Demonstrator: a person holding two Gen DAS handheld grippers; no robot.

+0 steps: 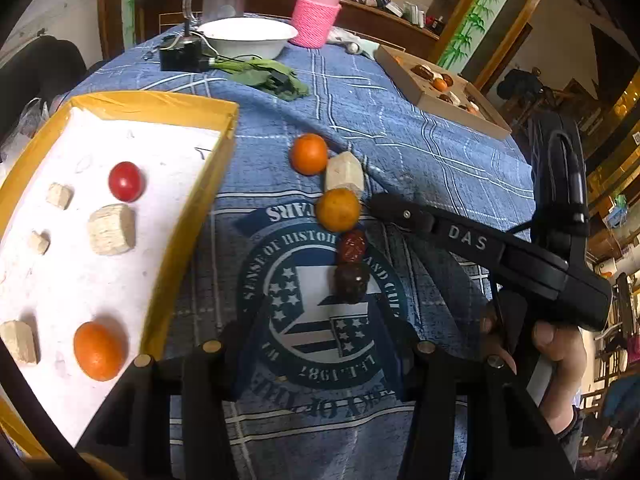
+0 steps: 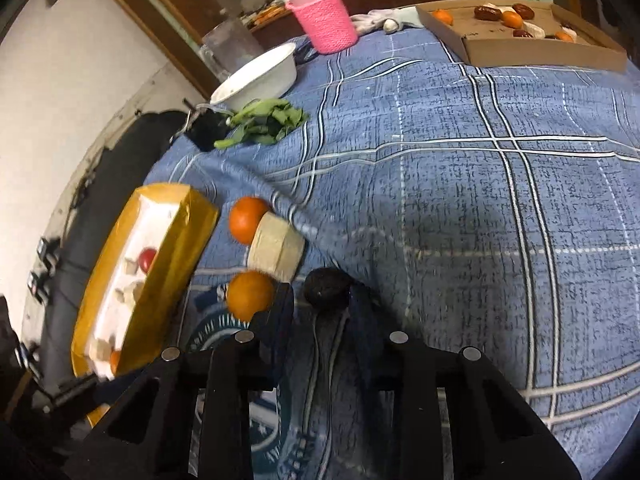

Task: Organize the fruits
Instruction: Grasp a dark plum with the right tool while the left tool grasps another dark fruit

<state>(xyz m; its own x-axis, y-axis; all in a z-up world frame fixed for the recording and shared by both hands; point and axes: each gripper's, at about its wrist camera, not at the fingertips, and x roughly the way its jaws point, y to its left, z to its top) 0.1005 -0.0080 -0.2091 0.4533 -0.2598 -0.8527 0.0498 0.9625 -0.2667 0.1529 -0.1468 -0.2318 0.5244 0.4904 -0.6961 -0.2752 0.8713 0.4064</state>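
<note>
Right gripper (image 2: 320, 300) is down low on the blue tablecloth (image 2: 460, 208), fingers spread apart with a dark wrinkly fruit (image 2: 327, 288) sitting right at the tips, not pinched. Its left finger is right next to a yellow-orange fruit (image 2: 250, 294). Just past that there's a pale beige chunk (image 2: 276, 246) and an orange fruit (image 2: 246, 219) touching it.

Left gripper (image 1: 320, 344) hovers over the printed emblem with its fingers wide apart too, nothing in them. The left view also shows a red date (image 1: 353, 246) lined up between the yellow-orange one and the dark one.

Containers: the yellow-rimmed tray (image 1: 188, 216) off to the left has a white floor with a cherry tomato (image 1: 125, 181), an orange fruit (image 1: 100, 351) and several beige chunks (image 1: 111, 229) in it. The cardboard tray (image 2: 520, 50) at the far side holds dates, small oranges and some pale pieces. White bowl (image 2: 256, 76) looks empty from what I can see, with greens (image 2: 268, 122) lying beside it, plus a pink knitted holder (image 2: 326, 20) with a jar in it.
</note>
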